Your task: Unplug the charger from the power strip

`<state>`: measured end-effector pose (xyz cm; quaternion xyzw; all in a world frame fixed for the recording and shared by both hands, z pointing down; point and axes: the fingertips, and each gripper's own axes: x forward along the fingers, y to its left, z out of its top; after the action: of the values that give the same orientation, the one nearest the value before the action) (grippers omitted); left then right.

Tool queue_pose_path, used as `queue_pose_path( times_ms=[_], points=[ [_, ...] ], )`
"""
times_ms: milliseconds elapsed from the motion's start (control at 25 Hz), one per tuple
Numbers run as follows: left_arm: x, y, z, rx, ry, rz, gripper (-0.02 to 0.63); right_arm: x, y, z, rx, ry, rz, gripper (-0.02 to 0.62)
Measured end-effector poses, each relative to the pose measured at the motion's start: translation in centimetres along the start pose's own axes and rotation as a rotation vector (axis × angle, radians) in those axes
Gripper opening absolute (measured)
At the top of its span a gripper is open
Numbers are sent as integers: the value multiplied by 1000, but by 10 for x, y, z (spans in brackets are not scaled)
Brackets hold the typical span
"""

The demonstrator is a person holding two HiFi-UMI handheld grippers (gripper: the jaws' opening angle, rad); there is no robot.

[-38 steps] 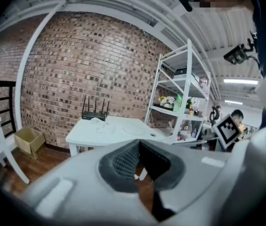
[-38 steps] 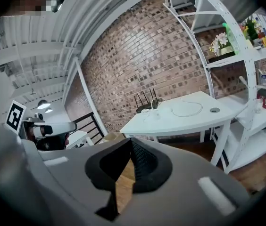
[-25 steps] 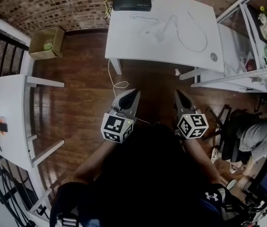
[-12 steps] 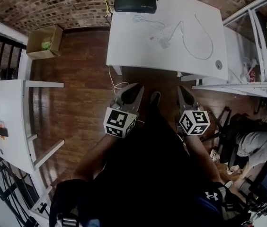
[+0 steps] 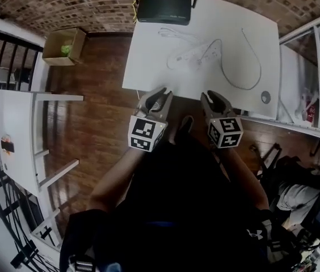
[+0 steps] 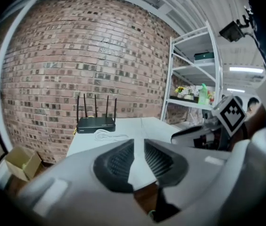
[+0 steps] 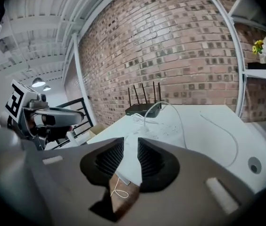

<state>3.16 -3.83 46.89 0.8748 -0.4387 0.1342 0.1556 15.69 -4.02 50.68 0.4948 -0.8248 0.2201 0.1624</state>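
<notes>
Strip: we find the strip [image 5: 187,54] around the middle of the table [image 5: 148,72], white on white. The router [image 5: 164,8] sits behind it at the far edge.
Charger: the charger [image 5: 197,62] is still plugged into the strip. It is a small pale block, and its outline is hard to make out from here.
Cable: the cable [image 5: 245,84] arches up off the charger, then loops away toward the table's right edge.
Left gripper: the left gripper [image 5: 159,98] hovers at the table's near edge, well short of the strip. Its jaws have just been opening and stand a little apart, with nothing between them.
Right gripper: the right gripper [image 5: 214,100] hovers beside it at the same near edge. Its jaws have also just been opening, are slightly parted, and hold nothing.
Handling: we judge the charger light, stiff and smooth-sided, held in only by the friction of its prongs. The strip looks light too, so it would likely lift along with the charger.
Hold: we'd pinch the charger's body across two flat sides, low by the strip's face, and pull straight out.
Brace: we'd press the other gripper on a bare stretch of the strip.
Avoid: we wouldn't tug the cable, which is soft and would strain where it joins the charger.
</notes>
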Motion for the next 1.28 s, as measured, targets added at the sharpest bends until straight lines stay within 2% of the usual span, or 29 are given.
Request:
queue_pose_path(
  times_ms=[120, 280, 480, 600, 920, 1280],
  points=[
    [29, 11, -11, 45, 42, 28, 75, 22, -15, 0, -16, 38, 8, 118],
    [62, 25, -29, 77, 114, 12, 100, 52, -25, -2, -55, 101, 3, 153],
    [110, 39, -59, 182, 245, -92, 160, 91, -36, -7, -81, 191, -26, 189],
    [135, 42, -68, 223, 284, -146, 190, 107, -40, -11, -97, 238, -41, 204],
    [170, 40, -83, 311, 332, -230, 189, 136, -43, -18, -165, 319, -71, 215],
    [183, 36, -95, 309, 344, -273, 176, 148, -48, -32, -210, 397, -76, 213]
  ],
)
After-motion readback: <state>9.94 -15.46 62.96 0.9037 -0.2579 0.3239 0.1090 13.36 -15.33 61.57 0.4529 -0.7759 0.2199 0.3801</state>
